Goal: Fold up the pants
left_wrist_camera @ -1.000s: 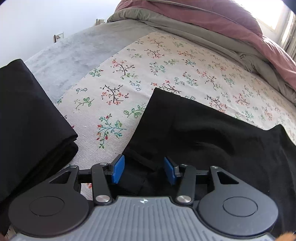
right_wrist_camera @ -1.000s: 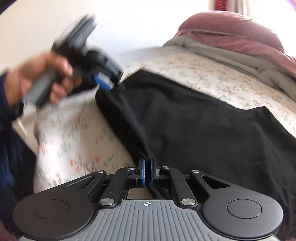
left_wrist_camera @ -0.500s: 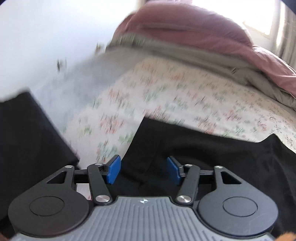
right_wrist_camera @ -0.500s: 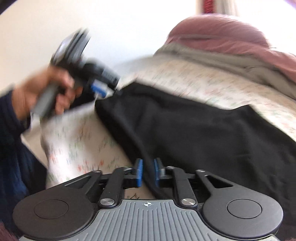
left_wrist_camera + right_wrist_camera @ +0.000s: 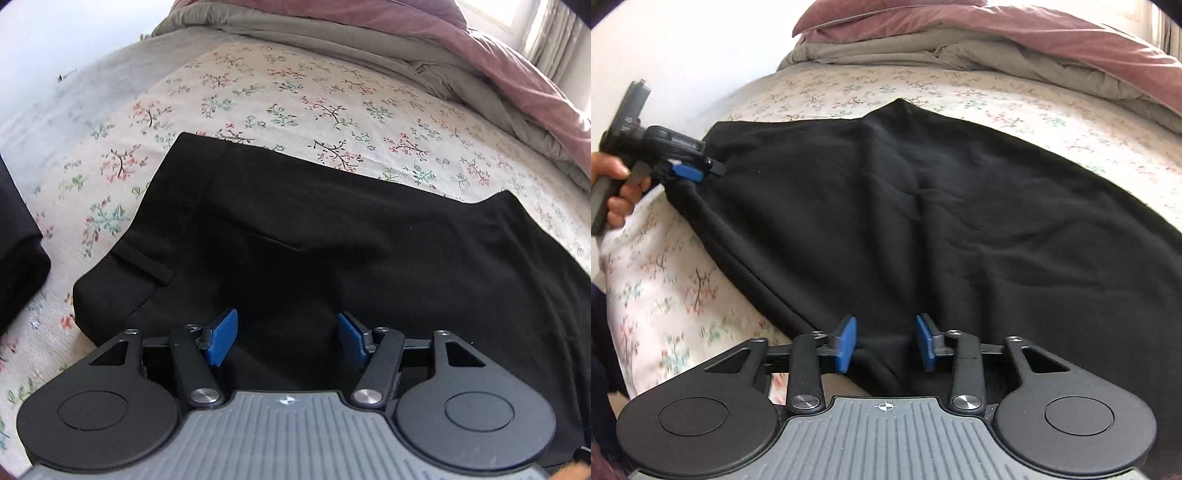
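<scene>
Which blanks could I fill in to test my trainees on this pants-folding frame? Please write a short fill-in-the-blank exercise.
1. The pants lying on the bed are ____ in colour.
2. The bedsheet beneath them carries a ____ print.
3. The jaws of the right gripper stand ____, with its pads not pressing the fabric.
4. The piled duvet at the far end of the bed is ____ on top.

Missing words: black; floral; open; pink

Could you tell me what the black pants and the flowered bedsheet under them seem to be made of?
Pants: apparently a smooth, matte woven fabric, dress-trouser type; it lies flat with soft folds and a crisp slit pocket. Bedsheet: probably printed cotton or a blend; matte, with a faint weave visible near the camera.
</scene>
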`<act>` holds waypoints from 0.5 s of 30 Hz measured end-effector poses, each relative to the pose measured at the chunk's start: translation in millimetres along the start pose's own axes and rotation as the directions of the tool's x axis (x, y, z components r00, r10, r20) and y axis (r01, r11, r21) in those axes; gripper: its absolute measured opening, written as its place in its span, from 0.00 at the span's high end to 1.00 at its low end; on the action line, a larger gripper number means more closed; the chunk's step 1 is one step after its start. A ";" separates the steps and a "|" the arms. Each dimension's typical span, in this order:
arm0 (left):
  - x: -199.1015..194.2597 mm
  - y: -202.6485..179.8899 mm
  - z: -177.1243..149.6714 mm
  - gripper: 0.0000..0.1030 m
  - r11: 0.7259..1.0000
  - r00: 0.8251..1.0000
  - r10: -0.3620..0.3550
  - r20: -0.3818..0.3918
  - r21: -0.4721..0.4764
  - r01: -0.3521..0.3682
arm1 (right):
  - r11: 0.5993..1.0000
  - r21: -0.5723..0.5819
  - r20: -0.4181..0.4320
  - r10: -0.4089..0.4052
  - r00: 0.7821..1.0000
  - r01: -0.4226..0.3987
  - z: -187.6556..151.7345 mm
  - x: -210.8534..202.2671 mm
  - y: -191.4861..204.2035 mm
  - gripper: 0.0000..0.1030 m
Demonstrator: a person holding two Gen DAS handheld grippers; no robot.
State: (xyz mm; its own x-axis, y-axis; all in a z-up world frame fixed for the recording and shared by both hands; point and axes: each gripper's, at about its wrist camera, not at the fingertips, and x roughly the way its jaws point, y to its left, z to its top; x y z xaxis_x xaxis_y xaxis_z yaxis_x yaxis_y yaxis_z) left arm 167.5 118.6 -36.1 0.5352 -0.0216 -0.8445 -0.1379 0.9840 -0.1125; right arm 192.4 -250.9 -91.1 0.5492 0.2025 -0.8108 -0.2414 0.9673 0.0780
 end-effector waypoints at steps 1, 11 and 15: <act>0.1 -0.9 -1.9 0.22 1.000 1.000 0.006 0.006 -0.001 -0.006 | 1.000 0.014 -0.005 -0.018 1.000 0.018 -2.8 -2.2 -5.7 0.61; 5.8 -23.7 -0.2 0.20 0.989 0.989 0.147 0.008 -0.025 -0.147 | 0.957 0.238 -0.027 -0.163 0.986 0.165 -32.8 -45.6 -103.2 0.57; 6.9 -25.5 1.0 0.18 0.983 0.985 0.172 -0.004 -0.070 -0.172 | 0.921 0.310 -0.045 -0.236 0.971 0.238 -48.1 -60.5 -136.1 0.58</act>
State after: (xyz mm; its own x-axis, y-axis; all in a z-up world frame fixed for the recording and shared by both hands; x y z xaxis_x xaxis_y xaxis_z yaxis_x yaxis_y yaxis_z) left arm 175.5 93.5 -38.6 0.5003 0.1474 -0.8532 -0.2855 0.9584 -0.0019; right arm 153.5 -402.2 -80.6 0.5540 -0.0387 -0.8316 0.1562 0.9860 0.0582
